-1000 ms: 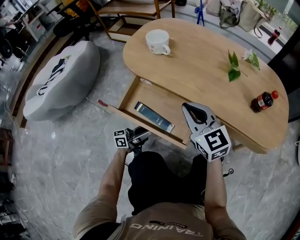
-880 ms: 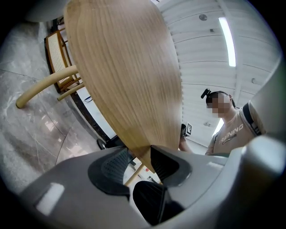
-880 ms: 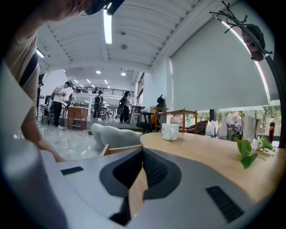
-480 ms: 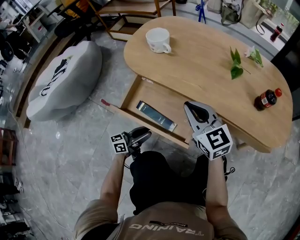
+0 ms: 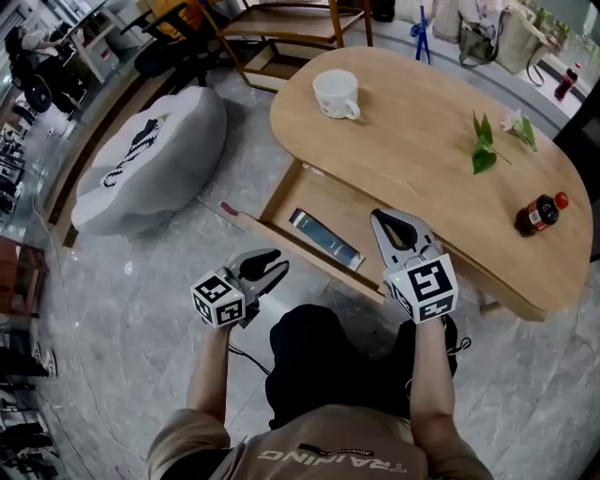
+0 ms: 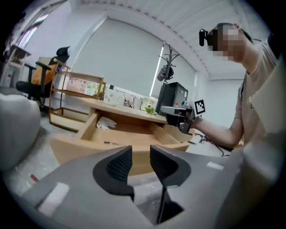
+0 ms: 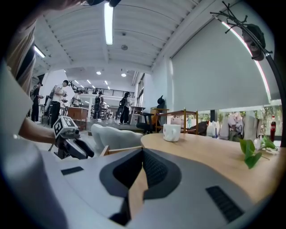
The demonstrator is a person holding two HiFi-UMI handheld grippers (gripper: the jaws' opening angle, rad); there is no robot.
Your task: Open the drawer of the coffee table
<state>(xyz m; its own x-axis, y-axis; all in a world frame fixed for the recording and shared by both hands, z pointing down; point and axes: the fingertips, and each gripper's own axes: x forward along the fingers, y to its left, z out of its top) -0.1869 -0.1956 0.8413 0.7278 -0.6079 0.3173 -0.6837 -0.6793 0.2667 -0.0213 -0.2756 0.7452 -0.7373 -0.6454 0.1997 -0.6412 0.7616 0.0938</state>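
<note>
I log a white cup [image 5: 336, 94] standing upright, handle toward the right of the head view. Well apart from it lies a green leaf sprig [image 5: 484, 145], with a pale flower [image 5: 520, 127] just beside the sprig. A dark bottle [image 5: 536, 214] with a red cap lies on its side, nearer the person than the sprig. A flat dark rectangular item [image 5: 324, 238] lies diagonally. On the grey marbled floor [image 5: 122, 319] I see a large grey-white cushion [image 5: 150, 159] with a black pattern. Beyond it stands a wooden rack [image 5: 281, 23]. Bags [image 5: 487, 33] sit at the far edge. In the left gripper view I note a coat stand [image 6: 166, 67].
</note>
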